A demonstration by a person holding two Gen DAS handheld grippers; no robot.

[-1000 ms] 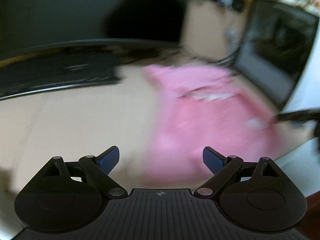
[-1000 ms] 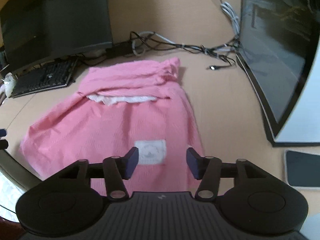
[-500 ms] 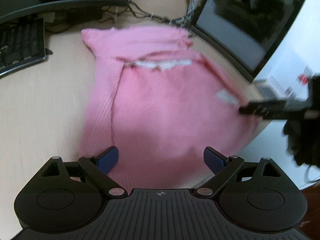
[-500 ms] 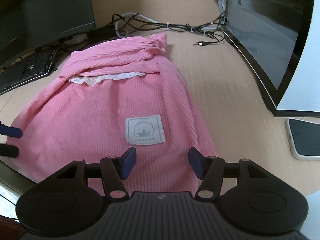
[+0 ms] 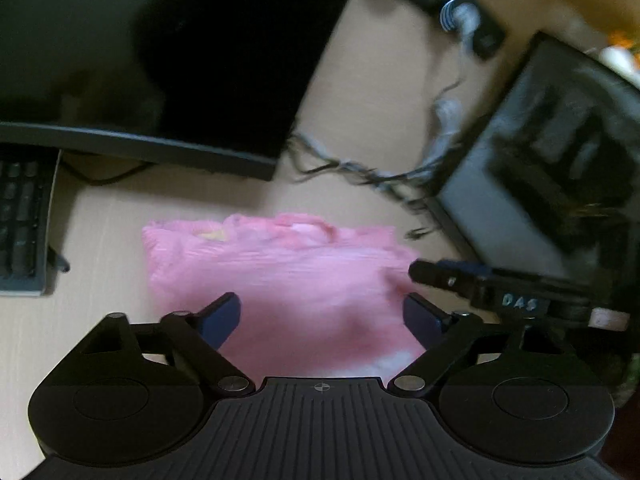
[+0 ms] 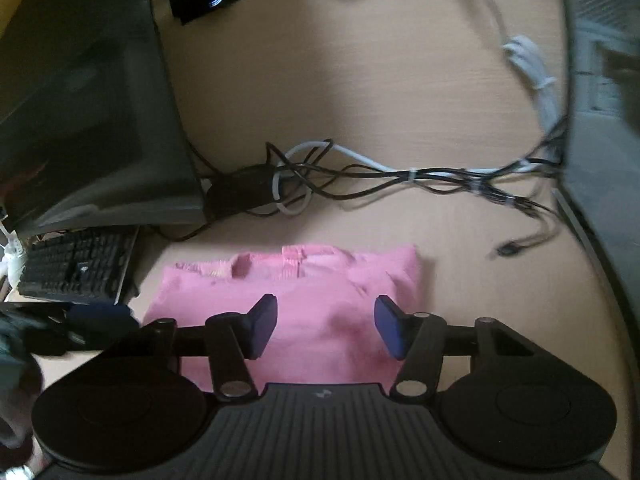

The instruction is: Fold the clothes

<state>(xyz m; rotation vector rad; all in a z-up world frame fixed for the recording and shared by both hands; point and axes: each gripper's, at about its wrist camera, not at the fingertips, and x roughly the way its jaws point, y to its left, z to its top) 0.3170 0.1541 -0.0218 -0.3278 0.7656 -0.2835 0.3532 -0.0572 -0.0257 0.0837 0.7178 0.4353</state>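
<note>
Counter (image 6: 360,92) carries monitors and cables ahead of my grippers. Pink garment (image 6: 308,300) lies folded in a compact block just beyond both, flat for a further fold, I judge. Left gripper (image 5: 320,316) spread, empty; right gripper (image 6: 326,326) spread, empty, hovering above the near edge.

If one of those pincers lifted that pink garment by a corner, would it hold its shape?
Probably not. The pink garment lies flat in soft folded layers, so it would likely droop and unfold. It looks like thin ribbed cloth, so probably light. Pushed across the desk, it would likely bunch up.
</note>
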